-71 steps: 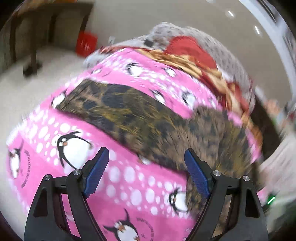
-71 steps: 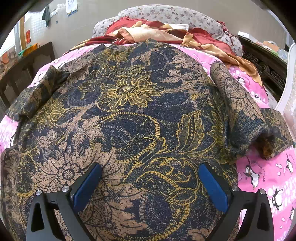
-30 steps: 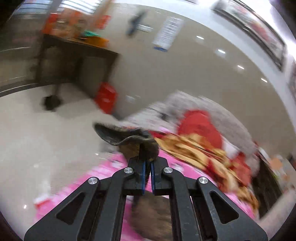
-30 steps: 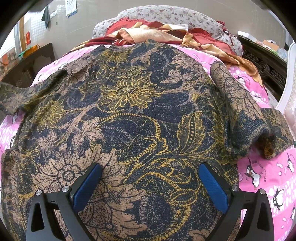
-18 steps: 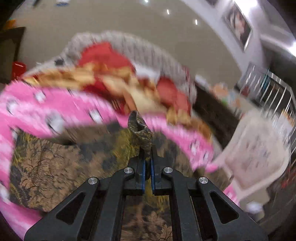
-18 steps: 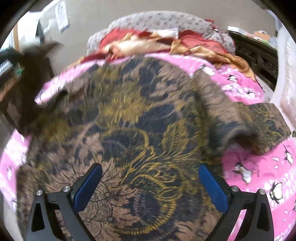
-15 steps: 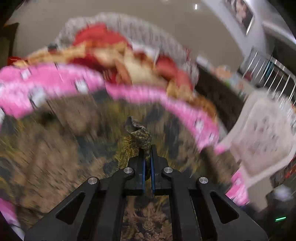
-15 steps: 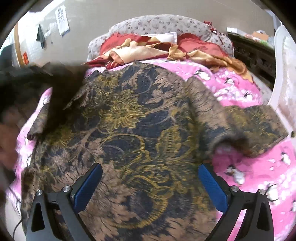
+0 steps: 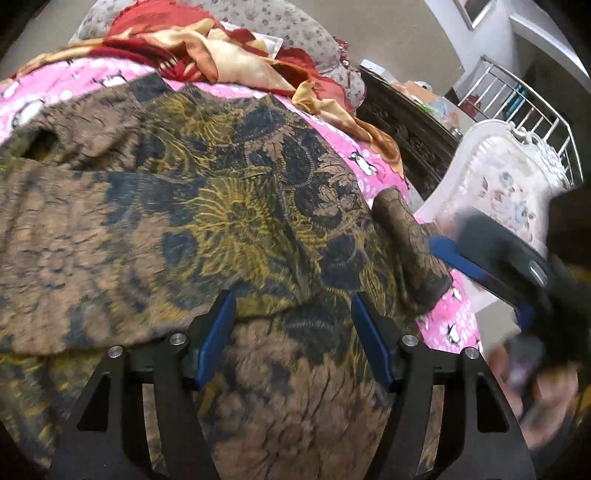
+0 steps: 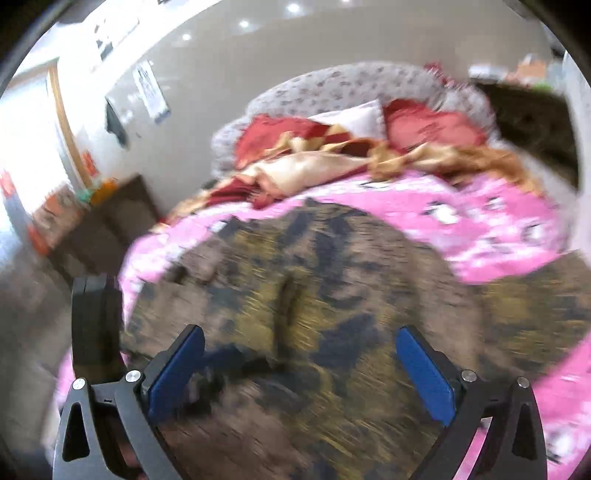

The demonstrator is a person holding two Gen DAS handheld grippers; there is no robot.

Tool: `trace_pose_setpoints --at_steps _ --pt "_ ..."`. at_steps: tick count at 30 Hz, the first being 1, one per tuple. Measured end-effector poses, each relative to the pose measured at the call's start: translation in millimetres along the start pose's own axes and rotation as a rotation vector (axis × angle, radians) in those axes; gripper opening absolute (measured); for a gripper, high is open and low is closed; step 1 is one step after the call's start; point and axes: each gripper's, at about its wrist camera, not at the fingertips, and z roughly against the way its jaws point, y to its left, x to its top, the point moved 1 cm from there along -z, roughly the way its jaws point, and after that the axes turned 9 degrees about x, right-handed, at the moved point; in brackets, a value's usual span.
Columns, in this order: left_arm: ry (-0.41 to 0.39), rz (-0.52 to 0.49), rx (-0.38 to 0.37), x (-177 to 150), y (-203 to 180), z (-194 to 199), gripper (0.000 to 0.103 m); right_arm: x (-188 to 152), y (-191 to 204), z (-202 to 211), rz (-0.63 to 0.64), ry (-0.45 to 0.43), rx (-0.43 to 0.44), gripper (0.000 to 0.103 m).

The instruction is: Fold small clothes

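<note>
A dark blue, brown and gold floral garment (image 9: pixel 229 206) lies spread on the pink penguin blanket (image 9: pixel 373 173). Its left sleeve is folded over the body. My left gripper (image 9: pixel 291 332) is open and empty just above the garment's middle. My right gripper (image 10: pixel 299 373) is open and empty over the garment (image 10: pixel 314 295), which is blurred in the right wrist view. The right gripper also shows in the left wrist view (image 9: pixel 491 266), beside the right sleeve (image 9: pixel 410 243).
A red and gold cloth (image 9: pixel 221 62) and a grey flowered pillow (image 9: pixel 295 33) lie at the bed's head. A dark wooden stand (image 9: pixel 402 122) and a white padded chair (image 9: pixel 506 188) are to the right. A dark bench (image 10: pixel 103 236) stands left of the bed.
My left gripper carried the left sleeve across the garment, let it go and opened. My right gripper lifted and swung toward the right sleeve side; its view is motion-blurred.
</note>
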Motion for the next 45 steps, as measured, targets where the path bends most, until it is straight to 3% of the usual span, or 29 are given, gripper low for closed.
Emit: trace_pose_setpoints --at_steps 1,2,4,6,7,8,9,11,15,17,21,24,28,29,30,32,34,38,40,42,45 --pt "-0.012 -0.010 0.035 0.1 -0.2 0.9 0.065 1.3 -5.1 -15.3 -0.027 0.041 0.062 0.103" --pt "-0.030 -0.025 0.093 -1.3 2.8 6.2 0.065 0.9 -10.0 -28.1 -0.041 0.062 0.066 0.100" --pt "-0.063 -0.034 0.172 -3.2 12.2 15.0 0.065 -0.4 -17.5 -51.0 -0.053 0.115 0.098 0.090" --pt "-0.096 -0.014 0.238 -5.8 25.2 22.3 0.065 -1.7 -21.0 -72.0 -0.067 0.165 0.149 0.069" --pt "-0.108 0.002 0.258 -8.1 31.6 25.0 0.065 -2.8 -20.9 -80.8 -0.064 0.181 0.158 0.066" --pt "-0.109 0.022 0.266 -13.1 37.9 27.2 0.065 -4.4 -18.7 -92.5 -0.055 0.206 0.164 0.058" --pt "-0.106 0.036 0.263 -17.7 42.0 29.5 0.065 -6.2 -18.1 -100.2 -0.058 0.224 0.189 0.041" --pt "-0.108 0.049 0.252 -32.3 45.3 31.2 0.065 -9.4 -14.2 -113.6 -0.071 0.243 0.234 0.029" --pt "-0.111 0.062 0.237 -45.7 48.2 32.5 0.065 -12.5 -16.6 -116.4 -0.082 0.209 0.153 0.001" --pt "-0.092 0.106 0.231 -46.1 57.2 27.5 0.065 -10.9 -26.2 -105.6 -0.087 0.180 0.068 0.000" --pt "-0.097 0.116 0.237 -46.7 59.2 31.1 0.065 -6.7 -54.8 -76.9 -0.141 0.136 -0.020 0.000" --pt "-0.093 0.092 0.271 -46.6 54.1 28.6 0.065 -6.0 -72.2 -55.9 -0.172 0.114 -0.021 0.000" --pt "-0.096 0.097 0.269 -46.7 55.2 28.8 0.065 -2.7 -56.8 -54.6 -0.132 0.108 0.033 0.002" --pt "-0.096 0.100 0.264 -46.8 55.8 28.9 0.065 -0.8 -51.4 -59.9 -0.129 0.111 0.048 0.014" --pt "-0.095 0.103 0.260 -46.9 56.8 28.8 0.065 0.8 -45.9 -65.4 -0.126 0.113 0.062 0.039" --pt "-0.094 0.107 0.255 -47.2 57.4 28.8 0.065 4.5 -34.3 -73.9 -0.090 0.097 0.060 0.057" --pt "-0.093 0.108 0.254 -47.1 57.3 28.9 0.065 9.4 -29.8 -88.0 -0.083 0.108 0.066 0.057" --pt "-0.090 0.112 0.252 -46.3 58.6 27.5 0.065 5.3 -20.7 -126.6 -0.061 0.214 0.119 0.055" --pt "-0.090 0.113 0.251 -46.4 58.9 27.9 0.065 2.5 -15.9 -133.0 -0.050 0.227 0.157 0.039" --pt "-0.090 0.115 0.248 -46.2 59.1 27.6 0.065 -0.6 -21.2 -130.9 -0.071 0.223 0.107 0.003" --pt "-0.091 0.116 0.247 -46.4 58.9 26.6 0.065 -2.2 -32.3 -115.7 -0.087 0.194 0.022 0.003"
